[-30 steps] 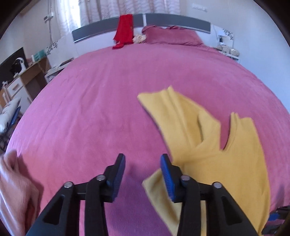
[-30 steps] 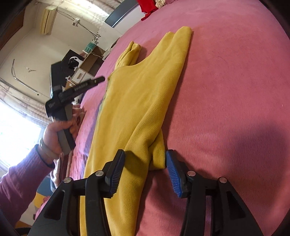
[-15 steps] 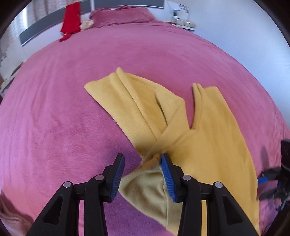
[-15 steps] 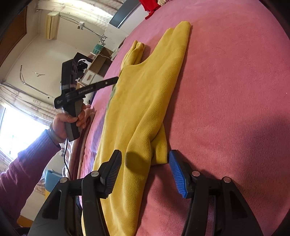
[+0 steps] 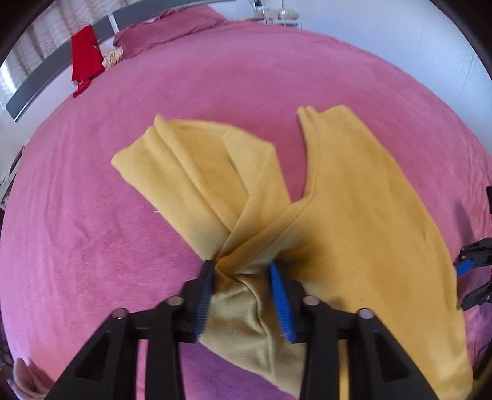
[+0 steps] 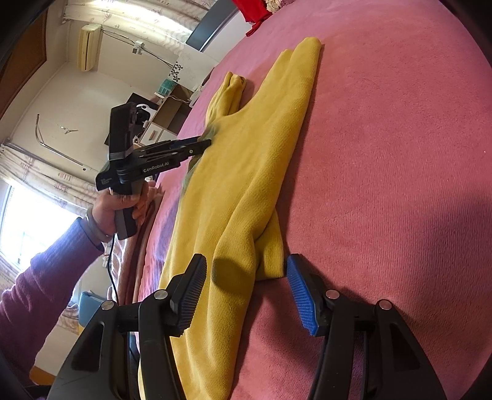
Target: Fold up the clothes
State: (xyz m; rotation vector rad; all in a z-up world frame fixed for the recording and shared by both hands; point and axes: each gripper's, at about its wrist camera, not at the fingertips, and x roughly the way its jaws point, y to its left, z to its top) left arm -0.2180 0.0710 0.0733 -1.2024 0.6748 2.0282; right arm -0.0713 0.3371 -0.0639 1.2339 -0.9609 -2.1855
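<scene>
— Item one?
— Yellow garment (image 5: 363, 221), soft knit, lying on the pink bedspread (image 5: 92, 234). Spread lengthwise across the bed; two long yellow parts reaching toward the headboard (image 5: 40, 80) end, a bare strip of pink showing between them. Fabric gathered and twisted where those parts meet.

— Left gripper?
— Left gripper (image 5: 244, 295), black frame with blue ribbed pads. Jaws closing, with the bunched, twisted yellow cloth between them; folds pressed against both pads in the left wrist view. Seen from the right wrist view (image 6: 201, 144) as well: tips at the far edge of the garment, held by a hand (image 6: 118, 206) in a purple sleeve (image 6: 46, 277).

— Right gripper?
— Right gripper (image 6: 246, 286), same make. Jaws spread apart, straddling a folded corner of the yellow garment (image 6: 255, 184); left pad just beside the cloth, right pad over bare bedspread (image 6: 384, 154), clear of the fabric. No squeeze on the cloth visible. Edge of this gripper also visible at the right border of the left wrist view (image 5: 470, 261).

— Other stock?
— Red cloth (image 5: 84, 60) draped at the headboard. Small cream-coloured object (image 5: 112, 57) beside it, too small to identify. Pink pillow (image 5: 172, 26) at the head of the bed. Wall air conditioner (image 6: 87, 46) and curtains (image 6: 40, 181) in the right wrist view. Peach-pink fabric (image 5: 23, 374) at the lower left corner of the left wrist view.
</scene>
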